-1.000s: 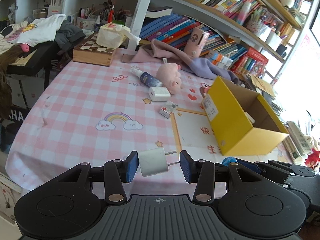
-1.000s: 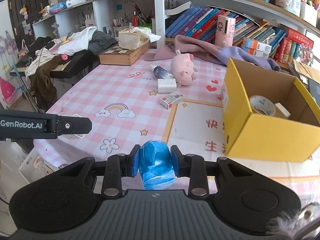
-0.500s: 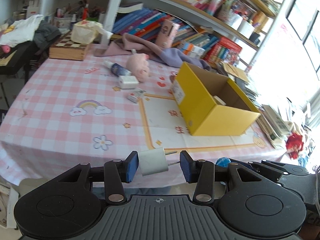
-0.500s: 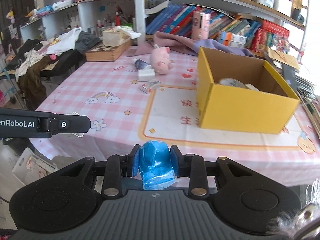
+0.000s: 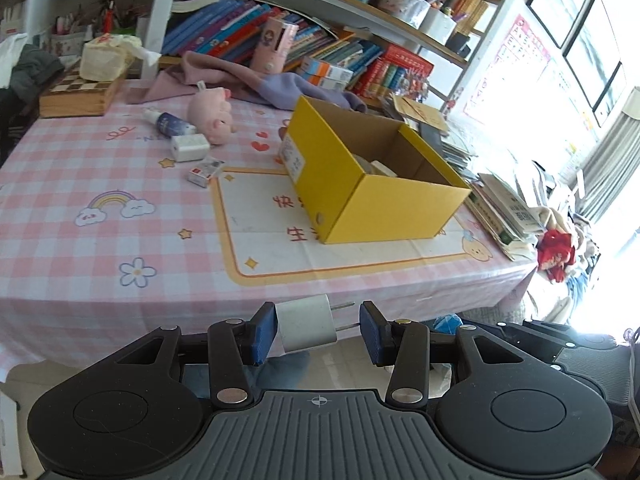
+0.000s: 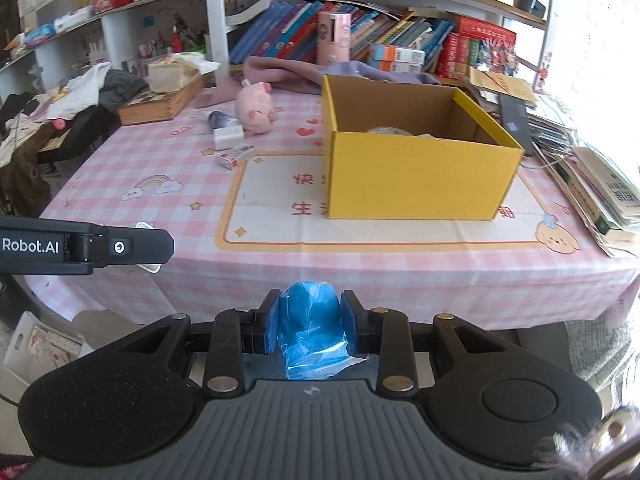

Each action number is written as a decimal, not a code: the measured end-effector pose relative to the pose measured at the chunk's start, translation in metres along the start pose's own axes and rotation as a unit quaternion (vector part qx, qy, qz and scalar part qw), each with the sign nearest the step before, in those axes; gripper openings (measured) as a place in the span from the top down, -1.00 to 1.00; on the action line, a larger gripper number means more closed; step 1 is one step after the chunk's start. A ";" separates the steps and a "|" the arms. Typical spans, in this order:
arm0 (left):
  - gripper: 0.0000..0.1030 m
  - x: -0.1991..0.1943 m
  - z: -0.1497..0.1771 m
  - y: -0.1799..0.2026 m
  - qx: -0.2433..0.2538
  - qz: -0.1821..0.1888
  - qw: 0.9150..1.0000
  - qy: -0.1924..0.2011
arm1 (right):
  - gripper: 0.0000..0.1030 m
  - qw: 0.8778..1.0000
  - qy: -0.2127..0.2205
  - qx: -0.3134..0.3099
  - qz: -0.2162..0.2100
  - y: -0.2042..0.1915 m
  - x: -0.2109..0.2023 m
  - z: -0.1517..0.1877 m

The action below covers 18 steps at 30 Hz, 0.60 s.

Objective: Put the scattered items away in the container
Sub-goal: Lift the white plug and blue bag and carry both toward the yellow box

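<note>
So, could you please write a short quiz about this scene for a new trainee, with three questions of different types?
1. True or false: the left gripper holds a white plug adapter.
2. What does the right gripper hold? A) a tape roll B) a blue plastic-wrapped bundle C) a pink pig toy
3. Fill in: the yellow box stands on the ______ tablecloth.

Key: 1 true; 2 B; 3 pink checked
</note>
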<state>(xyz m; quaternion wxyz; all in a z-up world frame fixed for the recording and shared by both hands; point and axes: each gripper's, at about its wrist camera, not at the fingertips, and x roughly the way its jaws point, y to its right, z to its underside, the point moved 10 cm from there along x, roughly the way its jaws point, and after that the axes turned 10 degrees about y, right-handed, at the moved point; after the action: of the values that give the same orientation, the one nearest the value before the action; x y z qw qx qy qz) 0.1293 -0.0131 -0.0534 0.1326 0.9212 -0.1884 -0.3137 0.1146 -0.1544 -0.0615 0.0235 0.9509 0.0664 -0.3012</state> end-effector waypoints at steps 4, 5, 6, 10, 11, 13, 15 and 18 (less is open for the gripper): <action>0.16 0.004 0.000 0.010 0.006 0.012 1.000 -0.003 | 0.43 1.000 -0.002 0.003 0.012 0.009 -0.004 0.003; 0.16 0.006 0.000 0.012 0.007 0.015 1.000 -0.004 | 0.43 1.000 -0.002 0.004 0.015 0.012 -0.005 0.004; 0.16 0.007 0.000 0.015 0.008 0.018 1.000 -0.006 | 0.43 1.000 -0.003 0.006 0.018 0.014 -0.006 0.005; 0.16 0.014 -0.001 0.026 0.016 0.032 0.999 -0.010 | 0.43 0.999 -0.003 0.016 0.032 0.026 -0.010 0.006; 0.16 0.016 -0.001 0.030 0.018 0.036 0.999 -0.011 | 0.43 0.999 -0.003 0.018 0.036 0.030 -0.011 0.006; 0.16 0.021 -0.003 0.037 0.022 0.044 0.999 -0.013 | 0.43 0.999 -0.003 0.021 0.045 0.037 -0.013 0.005; 0.16 0.027 -0.004 0.046 0.028 0.054 0.998 -0.015 | 0.43 0.998 -0.002 0.026 0.055 0.045 -0.014 0.005; 0.16 0.036 -0.005 0.059 0.036 0.068 0.997 -0.018 | 0.43 0.997 -0.003 0.034 0.070 0.060 -0.016 0.007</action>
<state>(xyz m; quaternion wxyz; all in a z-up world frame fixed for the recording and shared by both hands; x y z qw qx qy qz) 0.1434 -0.0801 -0.0467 0.1173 0.9044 -0.2643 -0.3139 0.1062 -0.2159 -0.0574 0.0125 0.9525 -0.0110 -0.3042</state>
